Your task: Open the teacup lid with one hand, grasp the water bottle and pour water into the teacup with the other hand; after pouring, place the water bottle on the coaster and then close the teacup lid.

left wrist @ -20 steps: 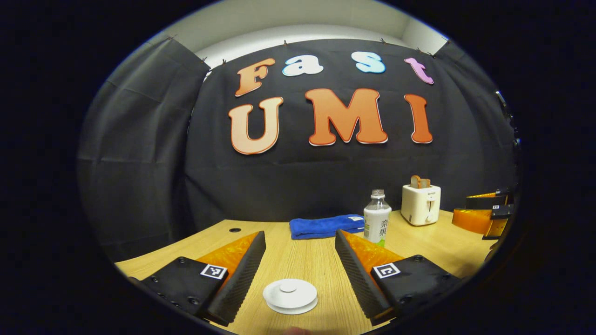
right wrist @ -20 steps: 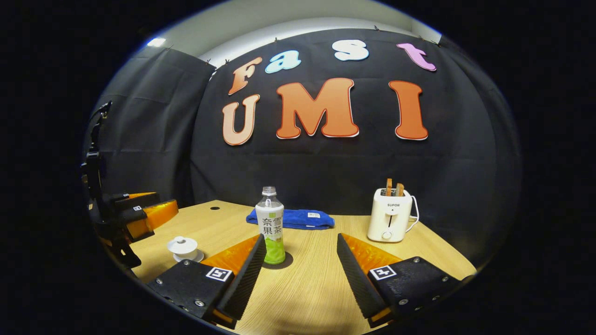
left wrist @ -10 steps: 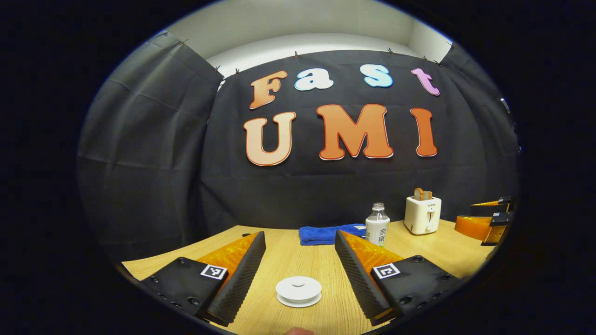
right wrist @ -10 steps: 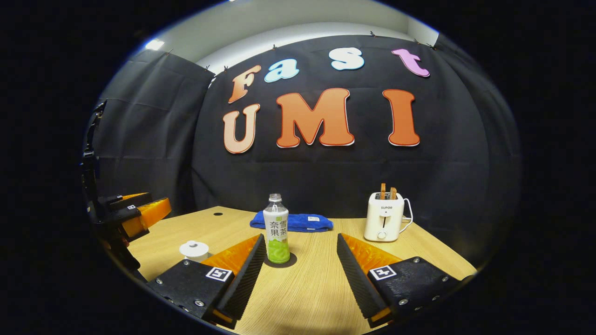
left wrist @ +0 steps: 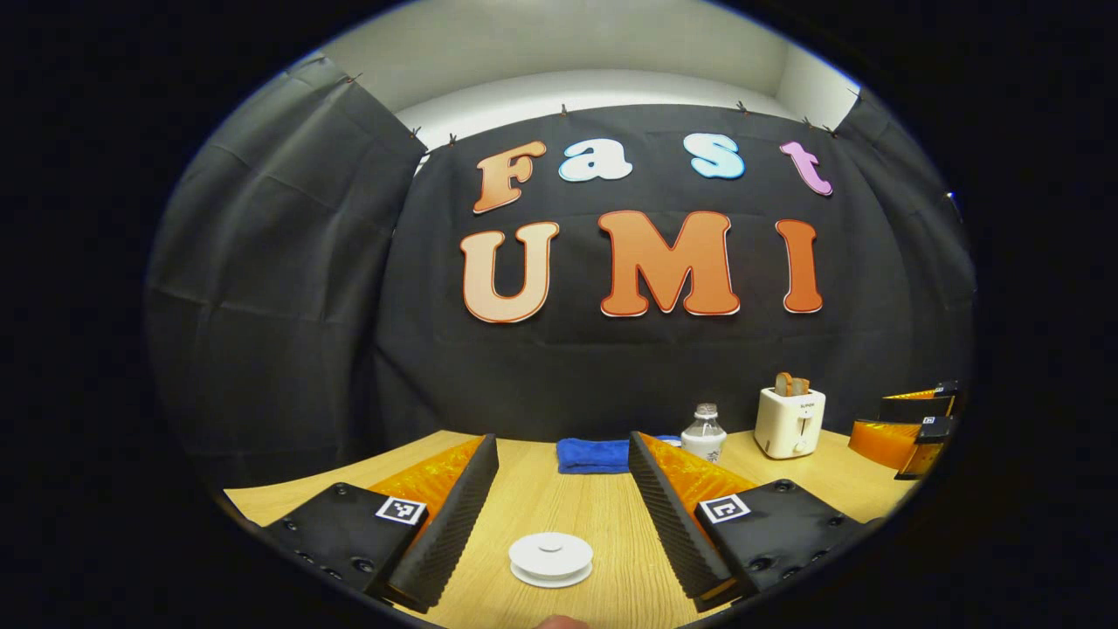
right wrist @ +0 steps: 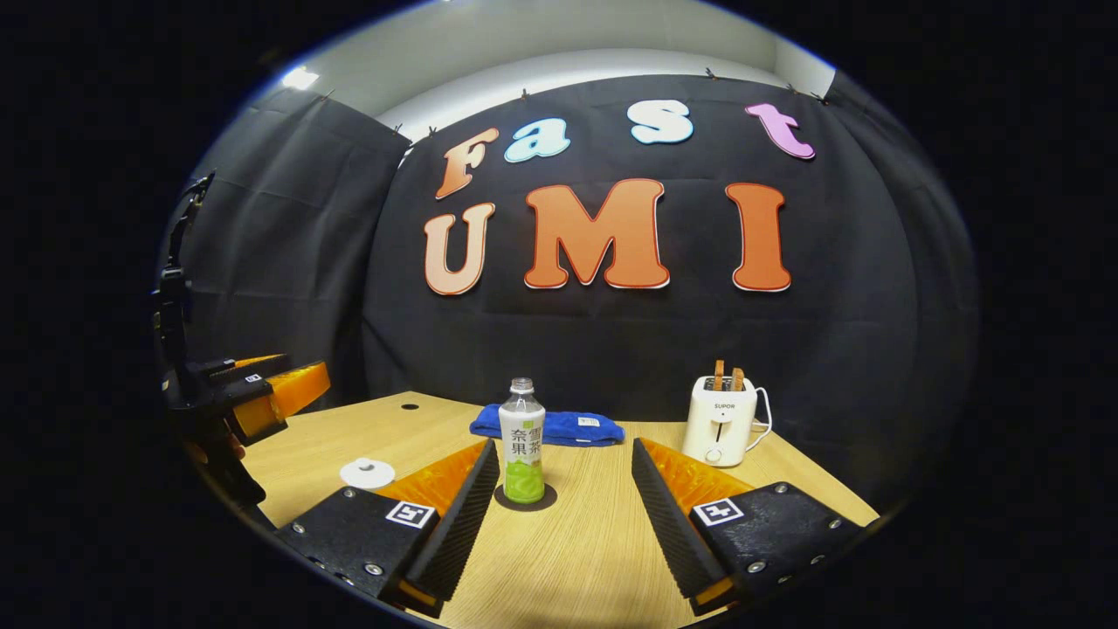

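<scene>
- The table (right wrist: pixel 594 542) is holding everything.
- Your left hand-held gripper (left wrist: pixel 559 515) is staying wide open, holding nothing, with the lidded teacup (left wrist: pixel 551 559) sitting between its fingers.
- Your right hand-held gripper (right wrist: pixel 566 515) is gaping wide too, gripping nothing.
- The water bottle (right wrist: pixel 522 441) is standing upright on the dark coaster (right wrist: pixel 548 502), ahead of that gripper.

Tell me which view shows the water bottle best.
The right gripper view: the water bottle stands whole on its coaster. In the left gripper view one finger of that gripper hides all but its top.
</scene>
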`<state>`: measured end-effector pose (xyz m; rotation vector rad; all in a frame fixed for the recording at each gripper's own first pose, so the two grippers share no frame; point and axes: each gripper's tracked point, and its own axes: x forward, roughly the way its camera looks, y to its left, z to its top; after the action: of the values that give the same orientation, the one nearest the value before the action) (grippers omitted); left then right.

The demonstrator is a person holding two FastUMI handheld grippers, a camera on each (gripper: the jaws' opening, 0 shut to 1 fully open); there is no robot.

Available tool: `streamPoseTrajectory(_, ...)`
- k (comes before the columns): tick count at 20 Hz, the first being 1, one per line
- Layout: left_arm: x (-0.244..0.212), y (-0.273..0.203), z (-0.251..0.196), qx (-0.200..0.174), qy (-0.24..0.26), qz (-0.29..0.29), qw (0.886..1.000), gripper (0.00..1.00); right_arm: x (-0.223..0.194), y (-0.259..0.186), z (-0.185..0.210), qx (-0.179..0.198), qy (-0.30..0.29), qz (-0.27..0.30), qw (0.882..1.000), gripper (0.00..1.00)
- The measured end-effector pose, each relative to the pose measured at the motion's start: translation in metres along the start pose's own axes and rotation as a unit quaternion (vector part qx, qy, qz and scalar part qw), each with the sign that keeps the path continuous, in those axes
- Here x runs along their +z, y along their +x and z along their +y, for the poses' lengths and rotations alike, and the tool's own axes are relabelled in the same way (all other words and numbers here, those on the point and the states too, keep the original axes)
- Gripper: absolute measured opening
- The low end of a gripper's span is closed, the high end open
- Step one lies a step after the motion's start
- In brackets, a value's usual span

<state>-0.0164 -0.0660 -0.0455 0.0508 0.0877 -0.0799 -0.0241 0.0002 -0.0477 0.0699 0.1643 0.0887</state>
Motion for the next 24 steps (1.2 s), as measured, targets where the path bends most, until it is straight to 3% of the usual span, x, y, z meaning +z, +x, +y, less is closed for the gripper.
streamPoseTrajectory(7,0.011,0.073,-0.011,-0.012,-0.009,-0.023,1.0,0.95,0.024,0.068,-0.015,-0.005,0.004,-0.023,1.0,0.92)
streamPoseTrajectory(11,0.017,0.105,-0.021,-0.023,-0.018,-0.007,1.0,0.97,0.051,0.094,-0.021,-0.009,0.009,-0.036,0.999,0.92)
streamPoseTrajectory(15,0.023,0.112,-0.036,-0.043,-0.004,-0.006,0.999,0.97,0.056,0.093,-0.032,-0.024,-0.012,-0.034,0.999,0.92)
streamPoseTrajectory(19,0.022,0.101,-0.032,-0.046,-0.028,-0.007,0.999,0.95,0.054,0.08,-0.044,-0.054,-0.033,-0.033,0.997,0.92)
streamPoseTrajectory(24,0.015,0.094,-0.007,-0.013,-0.02,0.015,1.0,0.97,0.062,0.072,-0.026,-0.027,-0.019,-0.032,0.999,0.92)
